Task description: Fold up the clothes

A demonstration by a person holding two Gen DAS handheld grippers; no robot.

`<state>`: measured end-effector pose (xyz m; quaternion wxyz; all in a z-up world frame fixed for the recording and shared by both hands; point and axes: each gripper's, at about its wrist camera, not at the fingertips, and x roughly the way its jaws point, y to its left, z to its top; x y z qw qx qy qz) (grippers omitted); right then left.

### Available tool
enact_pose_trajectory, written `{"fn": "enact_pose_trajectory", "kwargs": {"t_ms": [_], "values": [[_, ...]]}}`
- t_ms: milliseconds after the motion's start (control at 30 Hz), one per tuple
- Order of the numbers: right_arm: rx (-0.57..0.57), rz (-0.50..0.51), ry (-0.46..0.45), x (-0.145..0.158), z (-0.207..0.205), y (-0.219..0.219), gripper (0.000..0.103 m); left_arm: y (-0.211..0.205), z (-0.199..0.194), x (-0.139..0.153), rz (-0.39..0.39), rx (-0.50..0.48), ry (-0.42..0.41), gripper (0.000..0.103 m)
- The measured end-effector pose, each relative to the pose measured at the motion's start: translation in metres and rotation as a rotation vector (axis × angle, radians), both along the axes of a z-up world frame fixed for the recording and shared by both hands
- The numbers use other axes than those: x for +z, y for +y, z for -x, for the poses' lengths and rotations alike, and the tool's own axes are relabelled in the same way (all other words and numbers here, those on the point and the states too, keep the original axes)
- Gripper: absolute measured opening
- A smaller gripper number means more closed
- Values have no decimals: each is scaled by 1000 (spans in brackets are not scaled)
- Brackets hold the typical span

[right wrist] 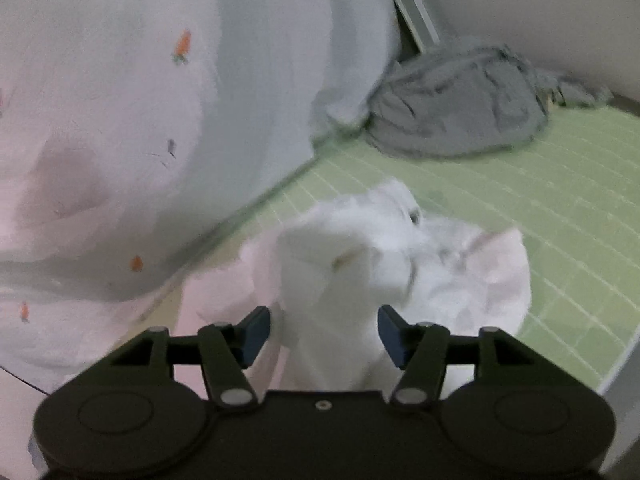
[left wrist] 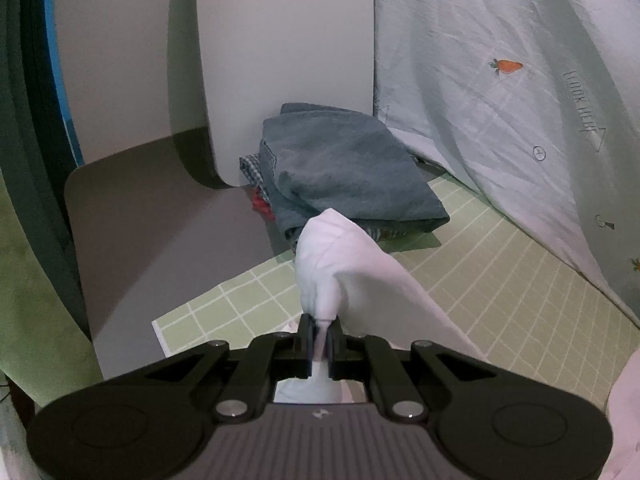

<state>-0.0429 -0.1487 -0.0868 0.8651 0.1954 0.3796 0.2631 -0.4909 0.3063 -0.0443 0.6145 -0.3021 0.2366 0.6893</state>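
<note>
My left gripper [left wrist: 319, 340] is shut on a pinched fold of a white garment [left wrist: 352, 264], held up above the green grid mat [left wrist: 500, 280]. In the right wrist view the same white garment [right wrist: 360, 264] lies bunched on the mat [right wrist: 560, 208] and rises between the fingers of my right gripper [right wrist: 324, 336], which is open with its jaws wide apart on either side of the cloth. The right view is blurred by motion.
A stack of folded clothes with blue jeans on top [left wrist: 344, 168] sits at the mat's far left by a white panel [left wrist: 280, 60]. A pale sheet with carrot prints [left wrist: 520, 100] hangs behind the mat. A grey crumpled garment [right wrist: 460, 108] lies at the far right.
</note>
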Motion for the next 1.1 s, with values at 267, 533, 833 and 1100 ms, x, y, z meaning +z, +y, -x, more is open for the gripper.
{"fn": "enact_pose_trajectory", "kwargs": {"t_ms": [267,533,833,1100], "values": [[-16,-107,176,-24,-40,-5,62,2,-3,0,1,3,4,8],[150,-161,299,-35,-63,53,4,13,-2,-4,37,14,7,8],[148,-137,139,12,-166,155,3,81,-30,-13,36,-49,-35,11],[154,-24,70,12,-173,216,78,118,-58,-19,6,-60,-99,76]]}}
